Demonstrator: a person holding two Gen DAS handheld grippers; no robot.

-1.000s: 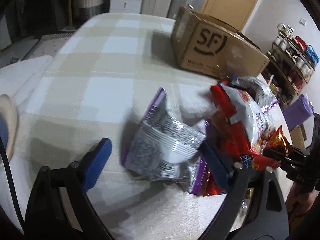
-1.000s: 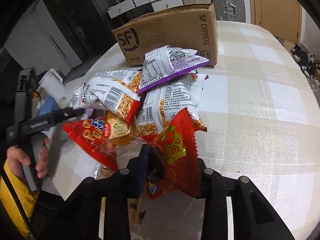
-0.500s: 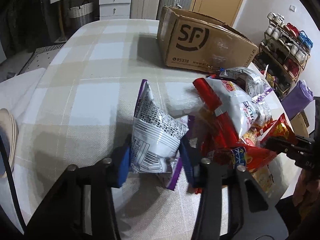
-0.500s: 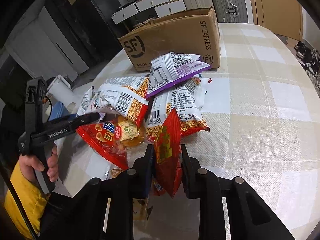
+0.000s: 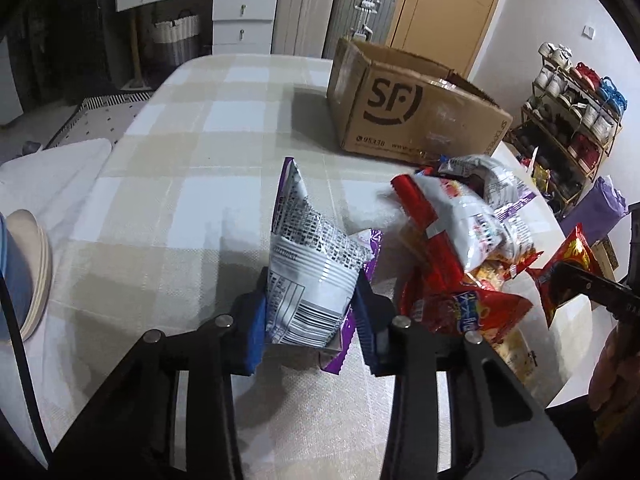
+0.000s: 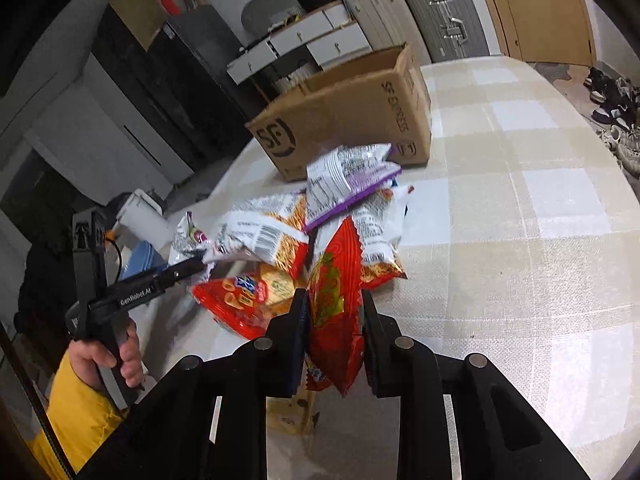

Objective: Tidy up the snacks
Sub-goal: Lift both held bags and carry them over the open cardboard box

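My left gripper [image 5: 310,300] is closing its jaws, and the blue pads press on a silver and purple snack bag [image 5: 308,248], which stands upright just off the checked tablecloth. My right gripper [image 6: 334,308] is shut on a red snack bag [image 6: 334,264], held upright above the pile. The pile of snack bags [image 6: 280,236] lies between the two grippers, with a purple-edged bag [image 6: 348,184] on top. Beyond it stands an open SF cardboard box [image 5: 412,112]. In the right wrist view the left gripper [image 6: 196,264] comes in from the left.
A hand in a yellow sleeve [image 6: 112,356] holds the left gripper's handle. Stacked plates [image 5: 32,272] sit at the table's left edge. A shoe rack [image 5: 572,120] stands to the right, suitcases [image 5: 360,12] and drawers behind. Bare tablecloth [image 6: 540,240] stretches right of the pile.
The left jaws went from wide apart to pressing on the silver and purple bag, which now stands upright and lifted. The right gripper tightened on the red bag and raised it.
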